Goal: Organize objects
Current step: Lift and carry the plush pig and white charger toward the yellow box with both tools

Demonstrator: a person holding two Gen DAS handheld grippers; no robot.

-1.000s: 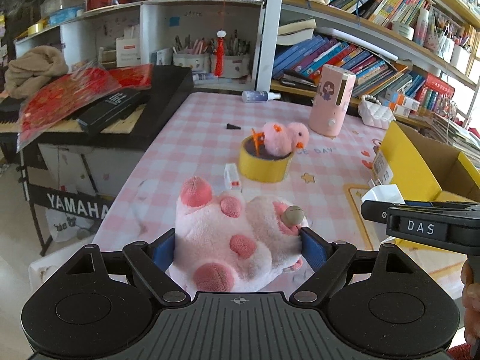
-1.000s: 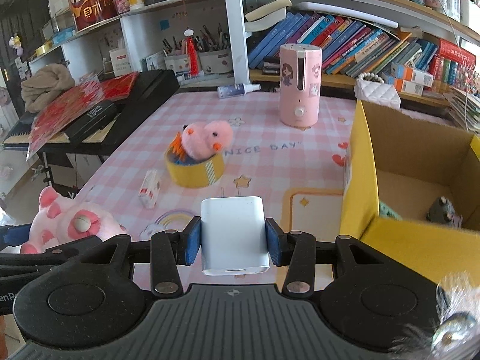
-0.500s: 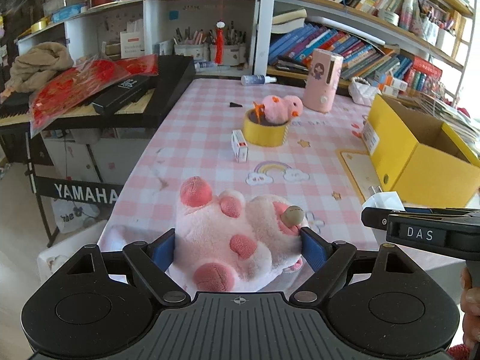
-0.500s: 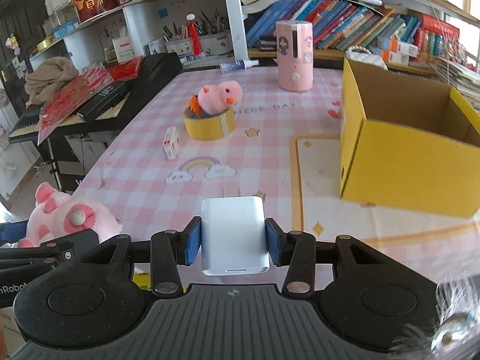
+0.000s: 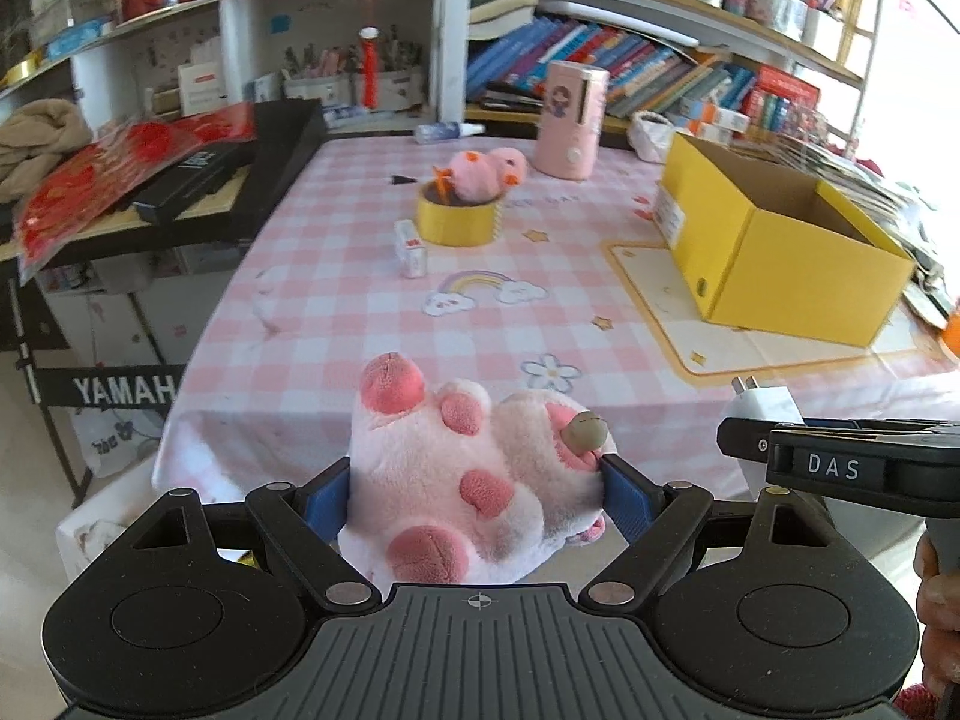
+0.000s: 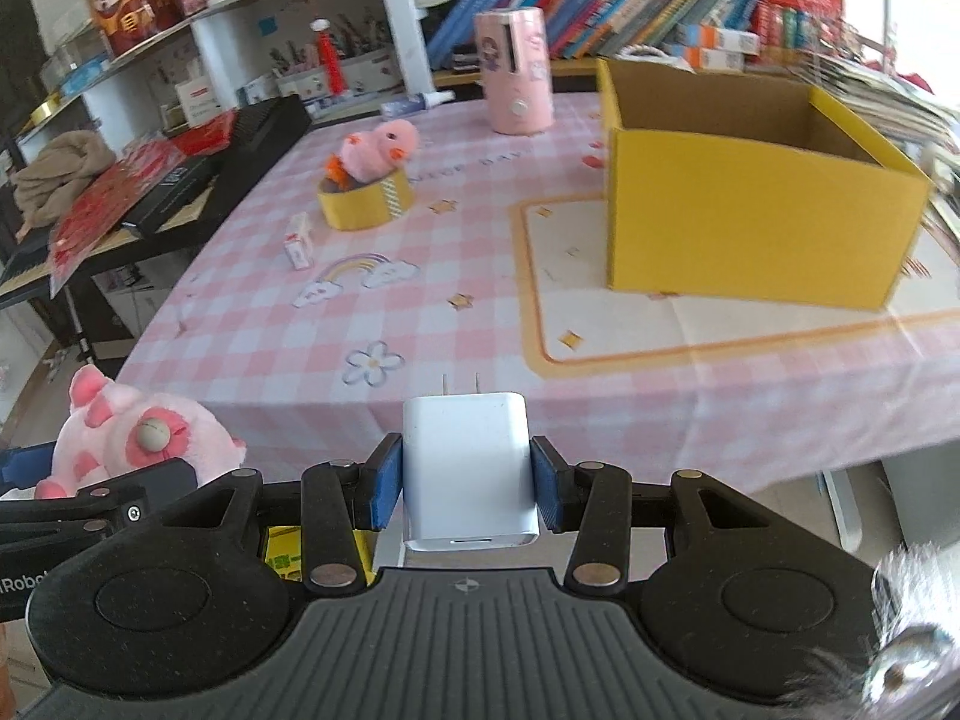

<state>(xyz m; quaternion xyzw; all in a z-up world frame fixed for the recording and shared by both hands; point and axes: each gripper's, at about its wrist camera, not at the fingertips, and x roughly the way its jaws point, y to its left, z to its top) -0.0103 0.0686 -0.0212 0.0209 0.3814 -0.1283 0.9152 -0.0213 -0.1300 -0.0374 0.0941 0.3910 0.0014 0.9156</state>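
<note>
My left gripper [image 5: 477,495] is shut on a pink plush pig [image 5: 462,480], its blue pads pressed into both sides of the toy. My right gripper [image 6: 467,483] is shut on a white plug charger [image 6: 465,468], prongs pointing forward. Both are held off the near edge of the pink checked table [image 5: 372,300]. In the left wrist view the charger [image 5: 761,399] shows at the right beside the right gripper's black arm. In the right wrist view the pig [image 6: 141,441] shows at the lower left. An open yellow cardboard box [image 6: 744,204] stands on the table's right side.
A yellow tape roll [image 5: 459,219] with a pink plush chick [image 5: 483,171] on it sits mid-table, a small white box [image 5: 411,249] beside it. A pink cylinder device [image 5: 570,117] stands at the back. A black keyboard [image 5: 234,180] lies left; bookshelves [image 5: 630,66] line the back.
Both grippers have drawn back from the table, pig and charger still held. The table and yellow box now lie farther ahead, and the table's near edge has come into view.
</note>
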